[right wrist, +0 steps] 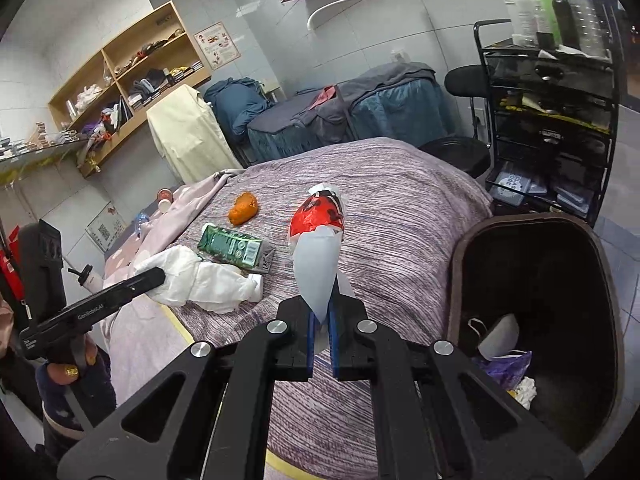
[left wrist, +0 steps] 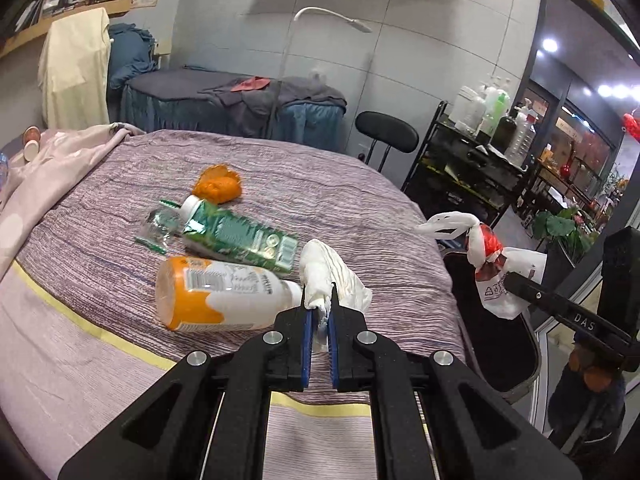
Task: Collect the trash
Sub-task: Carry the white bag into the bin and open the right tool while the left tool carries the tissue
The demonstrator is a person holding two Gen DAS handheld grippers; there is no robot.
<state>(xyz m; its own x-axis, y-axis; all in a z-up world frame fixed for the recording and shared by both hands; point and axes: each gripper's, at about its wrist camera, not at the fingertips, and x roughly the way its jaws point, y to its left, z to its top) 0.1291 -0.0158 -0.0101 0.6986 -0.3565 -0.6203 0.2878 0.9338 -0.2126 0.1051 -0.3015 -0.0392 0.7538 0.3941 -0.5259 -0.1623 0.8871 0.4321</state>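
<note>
My left gripper [left wrist: 319, 309] is shut on a crumpled white tissue [left wrist: 328, 272], lifted just above the striped bed cover [left wrist: 320, 184]. In the right wrist view the same tissue [right wrist: 200, 280] hangs from the left gripper [right wrist: 158, 276]. My right gripper [right wrist: 320, 312] is shut on a white and red plastic bag [right wrist: 318, 240], held up beside the dark trash bin [right wrist: 536, 280]; the left wrist view shows this bag [left wrist: 492, 268] too. An orange and white bottle [left wrist: 216, 296], a green carton [left wrist: 236, 236], clear wrapper scraps [left wrist: 160, 224] and an orange crumpled wad [left wrist: 218, 184] lie on the bed.
The bin holds a face mask [right wrist: 496, 336] and purple and white scraps. A black trolley [right wrist: 552, 128] with bottles and a black stool [right wrist: 460, 152] stand beyond the bed's right edge. Two cups [left wrist: 31, 142] sit on the pink blanket [left wrist: 48, 172] at far left.
</note>
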